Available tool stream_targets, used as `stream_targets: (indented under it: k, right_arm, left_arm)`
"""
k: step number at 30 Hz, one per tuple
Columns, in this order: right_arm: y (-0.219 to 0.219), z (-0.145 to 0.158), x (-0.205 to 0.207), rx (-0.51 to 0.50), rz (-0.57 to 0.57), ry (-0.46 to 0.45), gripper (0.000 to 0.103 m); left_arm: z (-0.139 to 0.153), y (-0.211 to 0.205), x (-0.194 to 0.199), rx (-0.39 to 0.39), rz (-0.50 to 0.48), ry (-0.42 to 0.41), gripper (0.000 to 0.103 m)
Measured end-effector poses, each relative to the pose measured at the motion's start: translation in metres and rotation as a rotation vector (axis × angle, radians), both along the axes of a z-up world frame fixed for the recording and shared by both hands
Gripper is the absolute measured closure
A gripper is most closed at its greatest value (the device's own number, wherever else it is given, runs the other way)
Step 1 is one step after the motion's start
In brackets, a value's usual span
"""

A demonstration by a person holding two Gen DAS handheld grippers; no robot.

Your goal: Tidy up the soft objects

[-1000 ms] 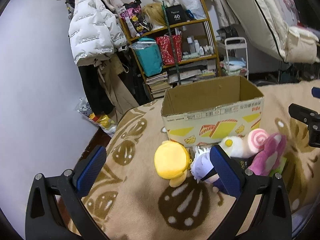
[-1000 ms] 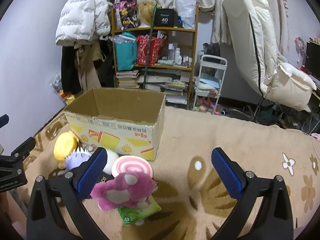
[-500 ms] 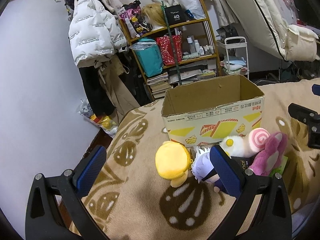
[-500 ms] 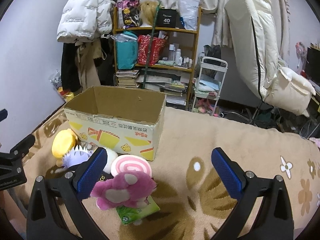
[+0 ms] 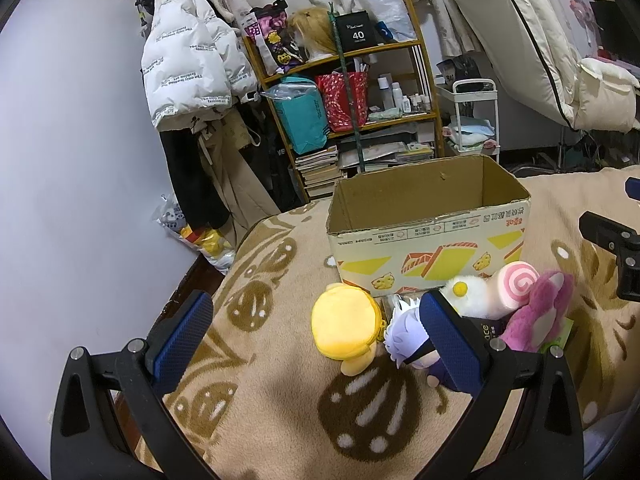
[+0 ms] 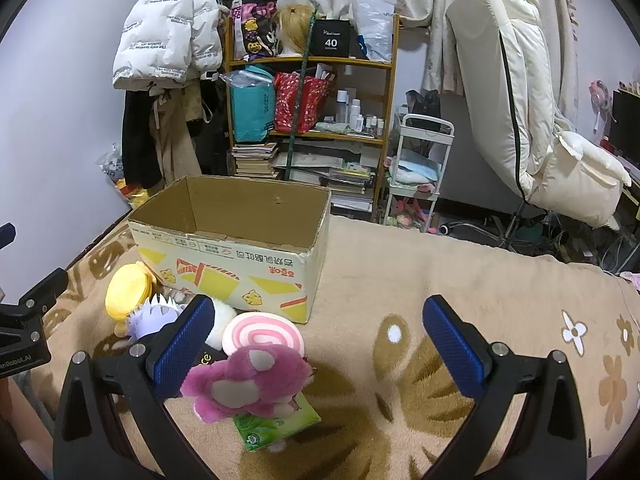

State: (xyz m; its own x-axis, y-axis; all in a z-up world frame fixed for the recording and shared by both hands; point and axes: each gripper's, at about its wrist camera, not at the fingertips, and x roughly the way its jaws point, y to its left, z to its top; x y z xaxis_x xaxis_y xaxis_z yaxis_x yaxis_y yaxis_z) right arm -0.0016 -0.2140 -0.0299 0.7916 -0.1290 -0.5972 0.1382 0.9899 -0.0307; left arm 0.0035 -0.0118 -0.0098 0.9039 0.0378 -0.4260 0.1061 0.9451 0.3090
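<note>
An open cardboard box (image 5: 430, 232) (image 6: 236, 248) stands on a beige patterned blanket (image 5: 280, 408) (image 6: 420, 280). Soft toys lie in front of it: a yellow plush (image 5: 346, 326) (image 6: 127, 295), a lilac spiky-haired doll (image 5: 406, 336) (image 6: 154, 316), a white plush with a pink swirl (image 5: 500, 286) (image 6: 260, 334), and a magenta plush (image 5: 536, 314) (image 6: 248, 386) on a green packet (image 6: 276, 426). My left gripper (image 5: 316, 344) is open and empty, just before the yellow plush. My right gripper (image 6: 318, 348) is open and empty, to the right of the magenta plush.
A wooden shelf (image 6: 312, 120) with bags, books and bottles stands behind the box. A white puffer jacket (image 5: 188, 64) hangs at the left. A white cart (image 6: 420, 168) and a cream chair (image 6: 520, 100) stand at the right. The blanket drops off at its left edge (image 5: 224, 264).
Both grippers have lifted and drawn back slightly, so the box and toys sit a little lower in view. The toys have not moved.
</note>
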Motion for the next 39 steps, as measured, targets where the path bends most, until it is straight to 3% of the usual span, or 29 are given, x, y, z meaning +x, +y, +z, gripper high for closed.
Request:
stream_targets:
  k: [14,21,24,28,31,39]
  right_arm:
    - [0.001,0.0,0.001,0.007,0.006,-0.002,0.0]
    - [0.004,0.002,0.018,0.036,0.052,0.015,0.0]
    - [0.004,-0.001,0.03,0.058,0.065,0.026,0.0]
    - [0.003,-0.012,0.05,0.099,0.08,0.072,0.0]
    - [0.001,-0.022,0.06,0.137,0.093,0.118,0.0]
    - [0.013,-0.051,0.071,0.121,0.154,0.242,0.0]
  left_arm:
    - [0.0,0.001,0.002,-0.005,-0.002,0.013,0.001]
    - [0.003,0.013,0.034,-0.081,0.047,0.081,0.001]
    - [0.002,0.024,0.054,-0.157,0.062,0.134,0.001]
    - [-0.005,0.034,0.082,-0.174,0.087,0.174,0.001]
    - [-0.013,0.043,0.1,-0.238,0.09,0.225,0.001]
    - [-0.053,0.057,0.139,-0.332,0.142,0.4,0.001]
